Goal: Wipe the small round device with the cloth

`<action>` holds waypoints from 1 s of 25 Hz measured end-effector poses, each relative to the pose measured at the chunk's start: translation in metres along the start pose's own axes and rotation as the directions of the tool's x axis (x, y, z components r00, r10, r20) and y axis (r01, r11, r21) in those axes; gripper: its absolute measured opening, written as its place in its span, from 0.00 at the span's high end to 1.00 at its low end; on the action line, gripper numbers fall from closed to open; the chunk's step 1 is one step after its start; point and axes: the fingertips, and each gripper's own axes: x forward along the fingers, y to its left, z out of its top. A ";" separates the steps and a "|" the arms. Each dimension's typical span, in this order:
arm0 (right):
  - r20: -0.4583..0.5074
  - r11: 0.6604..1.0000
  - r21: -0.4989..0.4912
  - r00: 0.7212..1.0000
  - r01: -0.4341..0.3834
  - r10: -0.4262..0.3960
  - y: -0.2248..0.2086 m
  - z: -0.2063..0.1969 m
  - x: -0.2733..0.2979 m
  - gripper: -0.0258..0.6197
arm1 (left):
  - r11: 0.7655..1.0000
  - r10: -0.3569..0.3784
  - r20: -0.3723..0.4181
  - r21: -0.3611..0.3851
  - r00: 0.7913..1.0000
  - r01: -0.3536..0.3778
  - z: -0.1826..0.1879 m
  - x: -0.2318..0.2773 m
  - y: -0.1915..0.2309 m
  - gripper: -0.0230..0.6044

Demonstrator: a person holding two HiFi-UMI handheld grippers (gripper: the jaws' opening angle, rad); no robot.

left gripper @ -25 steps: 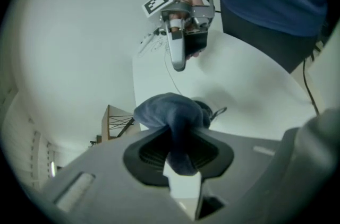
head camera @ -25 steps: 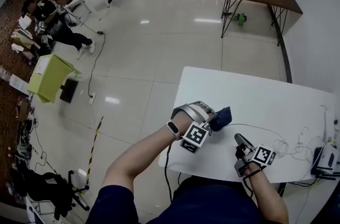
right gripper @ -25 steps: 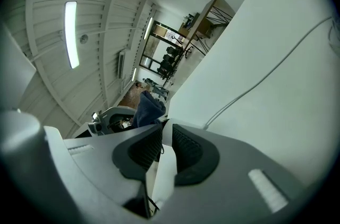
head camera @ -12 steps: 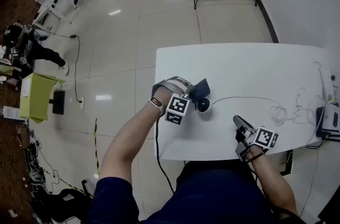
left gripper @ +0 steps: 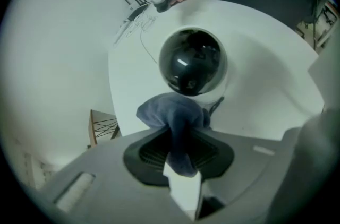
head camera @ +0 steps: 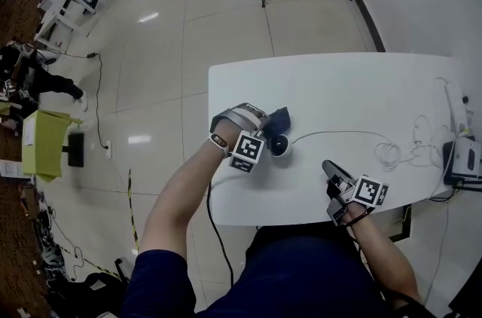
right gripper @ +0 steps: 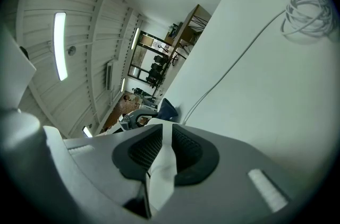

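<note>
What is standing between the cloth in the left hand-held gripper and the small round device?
Nothing visible. The cloth, clamped in the left hand-held gripper, bunches at the near edge of the round device; contact unclear.

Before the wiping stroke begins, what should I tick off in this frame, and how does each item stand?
1. Grip on the cloth by the left gripper: ok, pads clamp it.
2. The small round device upright on the table: ok.
3. Contact between cloth and device: cannot tell; the cloth hangs at the dome's near edge.
4. Steadying by the right gripper: not ok; its jaws are slightly apart, empty, well away from the device.
</note>
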 end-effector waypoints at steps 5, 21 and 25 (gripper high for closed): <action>-0.001 1.000 -0.012 1.000 -0.019 0.019 0.005 0.003 0.004 0.87 | 0.990 0.120 0.023 0.069 0.992 -0.121 0.012 -0.051 0.040 0.83; -0.016 0.999 0.007 0.999 -0.041 0.041 0.022 -0.011 0.016 0.87 | 0.970 0.074 0.056 0.230 0.996 -0.085 0.034 -0.061 0.040 0.83; 0.011 0.999 0.030 1.000 -0.019 0.019 0.011 -0.009 0.007 0.87 | 0.975 0.032 0.012 0.219 0.999 -0.034 0.015 -0.035 0.031 0.83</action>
